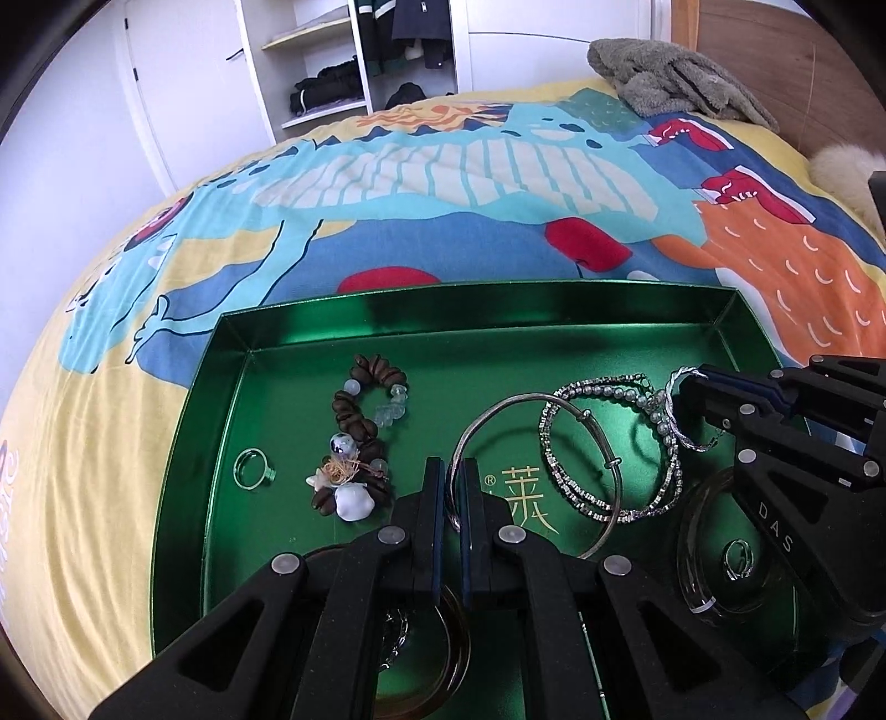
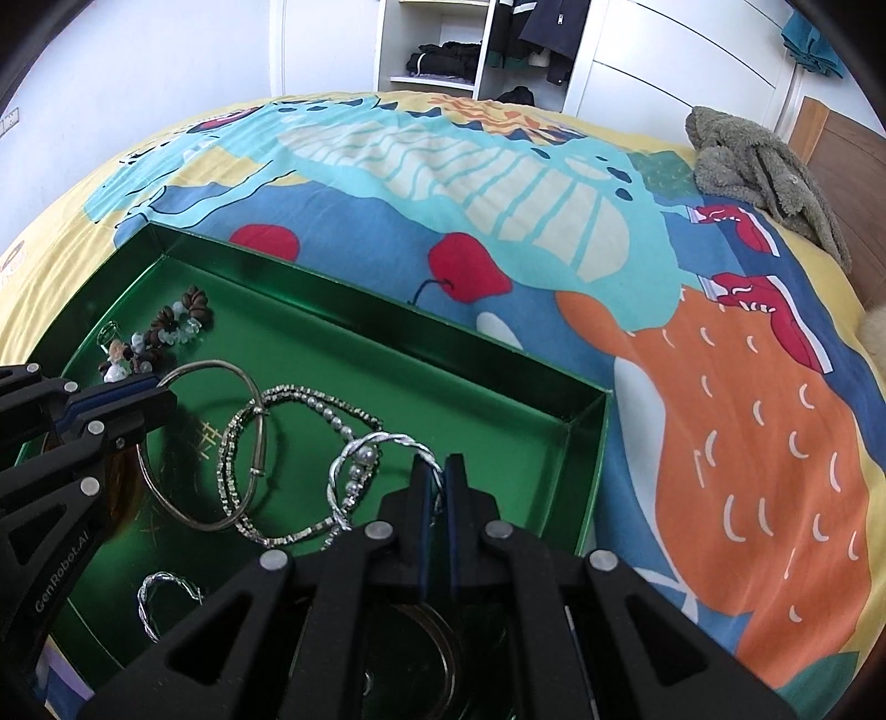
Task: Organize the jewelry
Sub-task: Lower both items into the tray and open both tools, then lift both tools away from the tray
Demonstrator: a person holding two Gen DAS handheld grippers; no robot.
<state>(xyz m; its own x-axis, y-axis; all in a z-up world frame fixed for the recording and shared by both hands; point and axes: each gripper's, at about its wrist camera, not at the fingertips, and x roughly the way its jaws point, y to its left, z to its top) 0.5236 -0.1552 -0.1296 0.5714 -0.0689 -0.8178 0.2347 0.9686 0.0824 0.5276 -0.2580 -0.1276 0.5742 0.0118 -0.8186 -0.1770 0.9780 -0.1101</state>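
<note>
Inside the green tray [image 1: 221, 387], left tongs [image 1: 454, 487] pinch the bangle [image 1: 531, 399] (thin, silver).

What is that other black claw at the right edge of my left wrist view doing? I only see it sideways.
Observer: The right gripper is shut on a twisted silver bangle, its rim pinched between the blue pads.
Operator: Is that bangle clear of the other jewelry?
Observer: No. A string of pearl beads lies across its loop, so they may be tangled.
Operator: Anything in the room I'm missing?
Observer: A teal cloth hangs at the far right, beside the white wardrobe doors.
</note>
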